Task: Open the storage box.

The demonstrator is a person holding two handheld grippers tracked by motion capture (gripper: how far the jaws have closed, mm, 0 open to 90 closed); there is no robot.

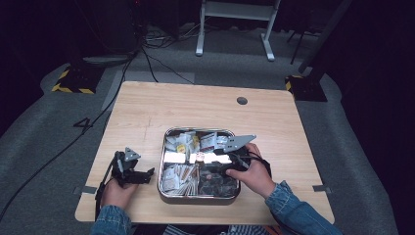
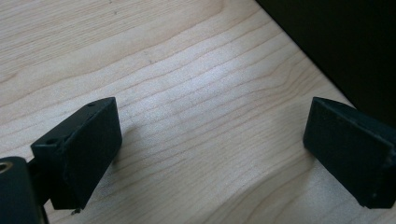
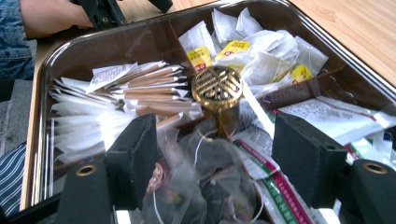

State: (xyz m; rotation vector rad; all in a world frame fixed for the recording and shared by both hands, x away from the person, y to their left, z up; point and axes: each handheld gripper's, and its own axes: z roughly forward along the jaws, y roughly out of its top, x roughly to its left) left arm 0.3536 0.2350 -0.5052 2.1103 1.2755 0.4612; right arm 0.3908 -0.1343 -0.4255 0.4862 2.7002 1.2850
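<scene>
Clear mesh tea bags (image 3: 205, 182) lie heaped nearest, between the spread jaws of the right gripper (image 3: 215, 158), which hangs released over the metal tray (image 1: 169, 193) with nothing clamped. Just beyond them one small brass lid (image 3: 217, 87) with an openwork top stands upright amid the clutter, with a stack of brown-and-white paper sachets (image 3: 140, 88) beside it and white packets with yellow tags (image 3: 247, 51) piled toward the far wall. Well apart, on the bare wooden table (image 1: 205, 105) beside the tray, the left gripper (image 1: 131, 169) rests with its jaws wide and empty.
</scene>
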